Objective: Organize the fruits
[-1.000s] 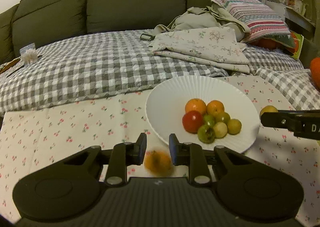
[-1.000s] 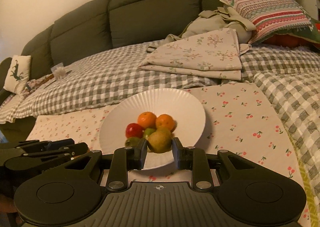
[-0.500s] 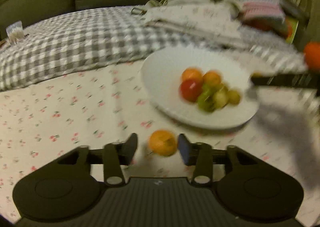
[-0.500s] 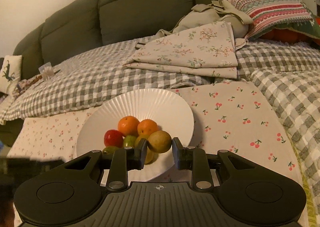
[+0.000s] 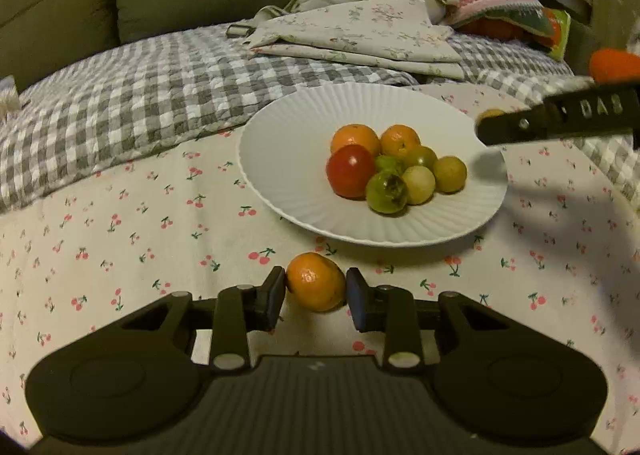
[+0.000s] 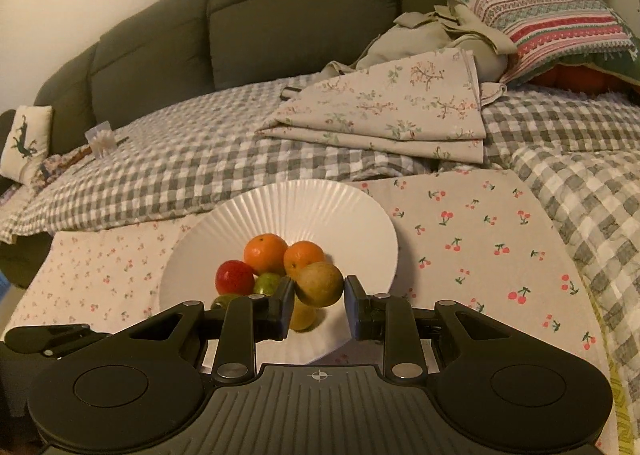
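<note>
A white ribbed plate [image 5: 280, 159] sits on the cherry-print cloth and holds several fruits: two oranges, a red tomato [image 5: 350, 171] and green-yellow ones. My left gripper [image 5: 316, 291] is shut on a small orange [image 5: 316, 281] just in front of the plate's near rim. My right gripper [image 6: 320, 291] is shut on a yellow-green fruit [image 6: 320, 283] and holds it over the plate [image 6: 320, 207], above the pile. In the left wrist view the right gripper's finger [image 5: 556, 117] reaches in over the plate's right edge.
A grey checked blanket [image 5: 120, 95] lies behind the cloth. Folded floral linen [image 5: 360, 31], a striped pillow [image 6: 548, 11] and a dark sofa back [image 6: 280, 15] stand further back. A small cushion [image 6: 26, 143] lies at the far left.
My left gripper closed around the small orange and now holds it near the plate's front rim. My right gripper carried the yellow-green fruit further over the plate.
</note>
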Demonstrator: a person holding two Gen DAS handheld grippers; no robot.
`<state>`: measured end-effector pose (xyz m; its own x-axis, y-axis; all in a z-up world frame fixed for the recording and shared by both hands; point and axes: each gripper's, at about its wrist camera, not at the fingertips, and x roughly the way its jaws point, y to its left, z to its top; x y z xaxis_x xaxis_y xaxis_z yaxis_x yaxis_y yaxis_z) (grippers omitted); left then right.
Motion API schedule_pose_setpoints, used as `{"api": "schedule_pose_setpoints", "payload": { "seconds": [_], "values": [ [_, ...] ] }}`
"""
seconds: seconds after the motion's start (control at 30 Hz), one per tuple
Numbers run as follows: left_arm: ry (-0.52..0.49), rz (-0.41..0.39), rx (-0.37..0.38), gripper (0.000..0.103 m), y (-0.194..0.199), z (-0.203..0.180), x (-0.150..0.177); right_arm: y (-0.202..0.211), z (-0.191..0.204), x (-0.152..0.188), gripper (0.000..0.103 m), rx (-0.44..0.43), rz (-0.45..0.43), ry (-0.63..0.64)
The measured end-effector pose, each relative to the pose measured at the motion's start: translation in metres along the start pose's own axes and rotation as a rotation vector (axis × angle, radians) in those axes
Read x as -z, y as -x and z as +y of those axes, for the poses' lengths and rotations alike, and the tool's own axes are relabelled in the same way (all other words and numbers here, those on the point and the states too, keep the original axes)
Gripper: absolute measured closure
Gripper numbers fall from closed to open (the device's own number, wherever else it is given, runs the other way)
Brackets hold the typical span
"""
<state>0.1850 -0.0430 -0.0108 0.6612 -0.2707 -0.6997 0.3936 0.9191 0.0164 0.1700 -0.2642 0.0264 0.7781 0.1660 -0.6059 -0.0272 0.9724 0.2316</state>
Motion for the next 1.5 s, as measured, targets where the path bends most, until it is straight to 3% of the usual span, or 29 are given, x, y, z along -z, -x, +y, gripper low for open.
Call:
{"api": "schedule_pose_setpoints", "payload": {
  "seconds": [0.17, 0.37, 0.73, 1.23, 1.33, 1.4, 1.5],
  "values": [
    [0.013, -0.015, -0.020, 0.072, 0.013, 0.005, -0.004, 0.000, 0.000, 0.000, 0.078, -0.004, -0.005, 0.001],
    [0.045, -0.105, -0.022, 0.072, 0.029, 0.011, -0.025, -0.002, -0.001, 0.000, 0.078, -0.002, -0.002, 0.009],
    [0.003, -0.127, -0.027, 0.072, -0.004, -0.002, -0.044, -0.017, 0.002, 0.002, 0.078, 0.009, 0.011, 0.031],
    [0.093, -0.112, 0.014, 0.070, -0.034, 0.011, -0.055, -0.044, -0.008, 0.000, 0.076, -0.006, 0.017, -0.006],
    [0.116, -0.125, 0.022, 0.059, -0.030, 0.015, -0.054, -0.041, -0.011, -0.003, 0.073, -0.009, -0.002, -0.029],
    [0.125, -0.135, 0.031, 0.056, -0.025, 0.017, -0.054, -0.038, -0.015, -0.005, 0.062, -0.023, -0.013, -0.063],
    [0.128, -0.151, 0.027, 0.050, -0.014, 0.015, -0.056, -0.033, -0.017, -0.007, 0.058, -0.024, -0.021, -0.077]
  ]
}}
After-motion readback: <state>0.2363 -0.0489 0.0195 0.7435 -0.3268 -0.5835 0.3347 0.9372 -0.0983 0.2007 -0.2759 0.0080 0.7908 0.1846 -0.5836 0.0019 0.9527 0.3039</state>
